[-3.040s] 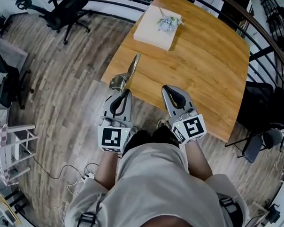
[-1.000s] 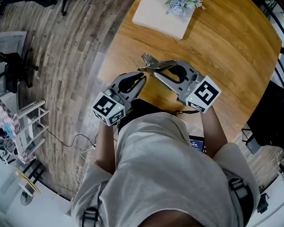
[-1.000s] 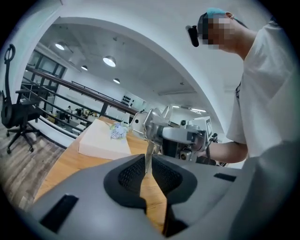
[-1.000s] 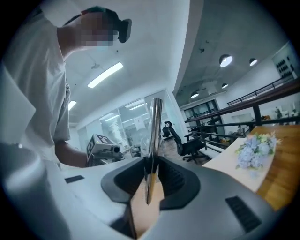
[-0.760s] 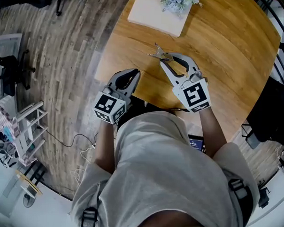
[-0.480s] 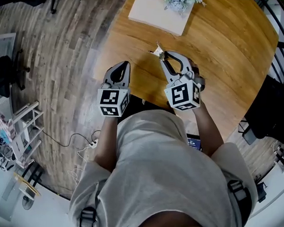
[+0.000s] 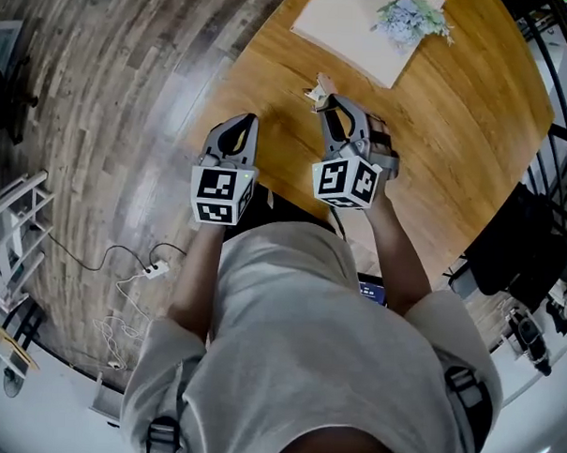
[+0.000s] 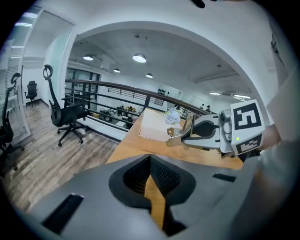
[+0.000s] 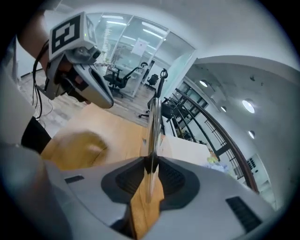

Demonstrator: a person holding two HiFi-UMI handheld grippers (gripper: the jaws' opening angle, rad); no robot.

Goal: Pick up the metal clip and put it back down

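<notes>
At top middle, the right gripper [image 7: 330,105] pinches the thin metal clip [image 9: 153,133] edge-on, so it could slip and drop; the left gripper [image 7: 239,125] is pressed together.

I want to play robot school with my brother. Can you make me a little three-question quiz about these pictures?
1. True or false: the right gripper is clamped on the metal clip.
2. What lies on the beige box on the table? A) flowers B) a cup C) scissors
3. Fill in the gap: the jaws of the left gripper are ____ with nothing between them.

Key: 1 true; 2 A; 3 together.
</notes>
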